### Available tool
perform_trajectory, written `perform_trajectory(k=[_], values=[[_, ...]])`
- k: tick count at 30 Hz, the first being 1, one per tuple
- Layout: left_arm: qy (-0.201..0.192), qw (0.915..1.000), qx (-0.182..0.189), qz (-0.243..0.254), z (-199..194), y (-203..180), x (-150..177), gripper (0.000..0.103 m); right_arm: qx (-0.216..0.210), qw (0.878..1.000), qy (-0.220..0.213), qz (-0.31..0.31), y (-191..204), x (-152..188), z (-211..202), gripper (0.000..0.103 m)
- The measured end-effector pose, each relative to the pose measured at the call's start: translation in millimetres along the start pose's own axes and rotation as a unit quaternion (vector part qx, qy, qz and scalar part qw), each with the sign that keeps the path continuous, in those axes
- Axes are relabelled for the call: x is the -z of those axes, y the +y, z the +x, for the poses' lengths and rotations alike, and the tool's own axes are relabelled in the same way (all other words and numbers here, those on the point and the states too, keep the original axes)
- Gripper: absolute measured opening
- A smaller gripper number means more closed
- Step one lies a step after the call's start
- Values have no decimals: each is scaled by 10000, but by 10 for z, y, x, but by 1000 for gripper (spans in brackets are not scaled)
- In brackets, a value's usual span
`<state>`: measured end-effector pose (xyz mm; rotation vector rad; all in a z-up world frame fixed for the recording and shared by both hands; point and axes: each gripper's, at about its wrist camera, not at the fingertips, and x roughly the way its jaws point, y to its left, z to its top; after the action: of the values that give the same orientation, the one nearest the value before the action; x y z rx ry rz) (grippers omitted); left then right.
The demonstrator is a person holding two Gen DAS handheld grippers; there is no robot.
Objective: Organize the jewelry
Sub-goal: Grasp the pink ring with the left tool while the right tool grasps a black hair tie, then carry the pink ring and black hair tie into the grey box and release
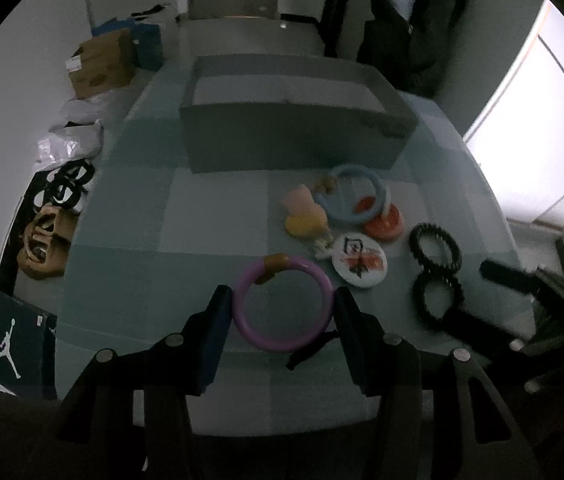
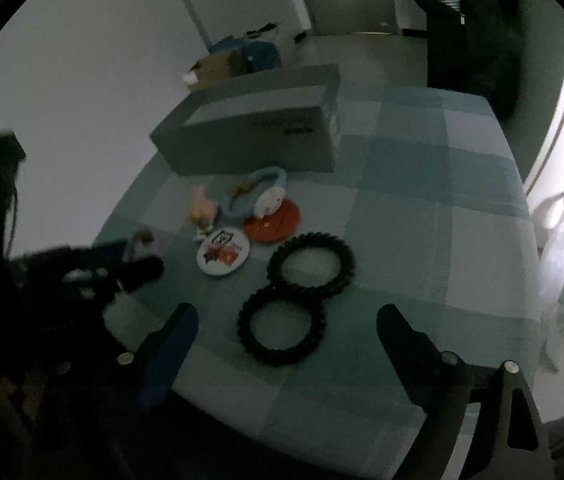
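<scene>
The left gripper (image 1: 282, 312) brackets the purple ring (image 1: 284, 304), one finger at the ring's nine o'clock edge and the other at its three o'clock edge; both pads look to be touching the rim, so it seems clamped across its widest part, though whether it is lifted or on the cloth (image 1: 130, 240) cannot be told. The main risk, as I judge it, is that a hard, round band held only at two points will pivot or squirt out, most likely if the squeeze loosens or the gripper tilts on the way to the grey box (image 1: 294, 136) at twelve o'clock. A dark strap (image 1: 310, 350) hangs near the ring's five o'clock edge and might snag it. The pile of trinkets (image 1: 342, 216) at one o'clock sits close to the path to the box, so a low carry could knock the white badge (image 1: 358, 260) or the blue ring (image 1: 352, 194). The right gripper (image 2: 286, 320) stands wide apart and holds nothing; the black double ring (image 2: 294, 298) lies flat on the cloth between its fingers, touching neither. Closing from there could pinch only one loop and drag the other, or push the piece toward the red disc (image 2: 272, 220) at eleven o'clock.
</scene>
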<state>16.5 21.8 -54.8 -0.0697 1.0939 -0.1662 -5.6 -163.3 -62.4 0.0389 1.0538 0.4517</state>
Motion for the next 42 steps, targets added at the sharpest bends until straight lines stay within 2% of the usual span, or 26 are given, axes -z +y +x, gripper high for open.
perform_trajectory(k=[4,9,12,13,19,24,31,37,42], values=[[-73,9999,13,-150,11,12,-18,46,202,9994,154,-224,71,38,77,74],[-120,9997,37,-199,8,13,-29,46,560,9962,162,-647,213,86,132,72],[-145,9997,63,-205,-14,45,-24,46,945,9903,144,-1013,324,134,168,64],[-154,9996,64,-206,-20,53,-23,46,916,9899,113,-1076,352,142,162,56],[-201,9994,52,-270,-57,87,-10,46,804,9911,100,-1060,364,169,142,41],[-238,9991,39,-337,-70,105,-17,46,299,9972,91,-684,257,119,91,38],[-292,9987,26,-413,-77,123,-28,46,-859,9962,-103,-103,149,53,-68,37],[-382,9980,86,-497,-104,140,-60,46,-1214,9922,-254,99,185,15,-140,36],[-558,9962,308,-593,-167,173,-134,46,-1409,9890,-396,236,128,-94,-158,36]])
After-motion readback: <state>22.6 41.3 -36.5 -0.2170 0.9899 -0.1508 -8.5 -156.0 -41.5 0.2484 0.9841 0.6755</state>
